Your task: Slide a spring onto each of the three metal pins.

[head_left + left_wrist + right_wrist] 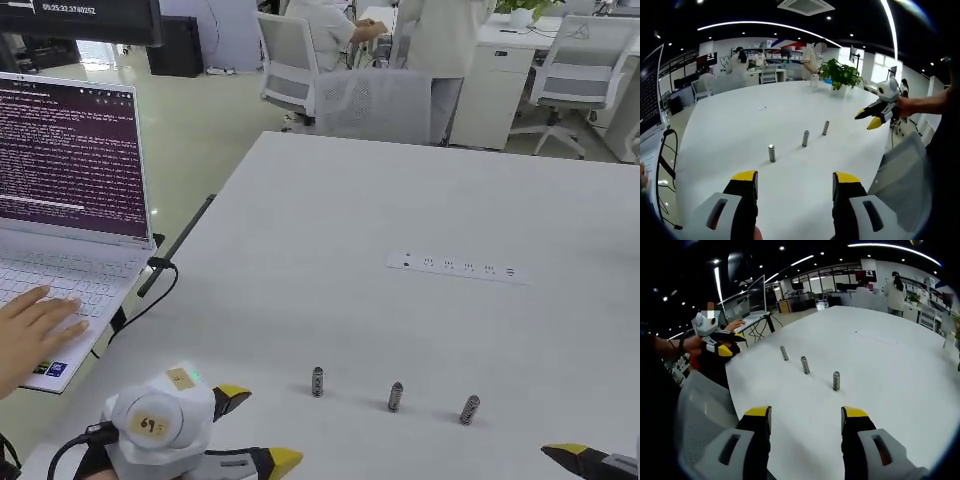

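My left gripper (pixel 795 176) and right gripper (pixel 807 412) both gape, holding nothing. Lower centre, three upright springs (pixel 395 396) look light, bendy; I'd pinch one gently mid-coil.

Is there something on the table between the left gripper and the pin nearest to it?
Nothing visible does. In the left gripper view, bare white table lies between the left gripper, jaws open, and the nearest pin, which stands upright.
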Tool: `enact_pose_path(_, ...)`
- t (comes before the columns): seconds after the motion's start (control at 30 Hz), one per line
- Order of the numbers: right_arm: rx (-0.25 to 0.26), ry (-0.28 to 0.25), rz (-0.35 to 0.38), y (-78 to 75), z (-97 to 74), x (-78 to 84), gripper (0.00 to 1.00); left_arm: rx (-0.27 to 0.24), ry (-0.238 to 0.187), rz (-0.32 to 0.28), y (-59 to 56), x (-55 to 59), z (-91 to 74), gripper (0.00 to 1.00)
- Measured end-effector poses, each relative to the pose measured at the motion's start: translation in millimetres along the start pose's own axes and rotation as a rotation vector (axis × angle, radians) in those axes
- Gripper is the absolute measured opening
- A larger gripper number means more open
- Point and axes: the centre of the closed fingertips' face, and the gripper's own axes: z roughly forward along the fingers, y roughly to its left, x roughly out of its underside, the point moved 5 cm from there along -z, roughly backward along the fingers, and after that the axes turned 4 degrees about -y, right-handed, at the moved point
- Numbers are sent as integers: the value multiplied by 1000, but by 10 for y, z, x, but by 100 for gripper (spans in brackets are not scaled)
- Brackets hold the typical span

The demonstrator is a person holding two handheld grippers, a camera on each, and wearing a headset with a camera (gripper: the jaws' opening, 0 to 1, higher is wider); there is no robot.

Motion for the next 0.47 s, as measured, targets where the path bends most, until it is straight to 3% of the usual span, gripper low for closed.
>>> enact_pose_path(0.47,15,11,29,49,-79,187,65,6,3,-8,-42,49,-9,57)
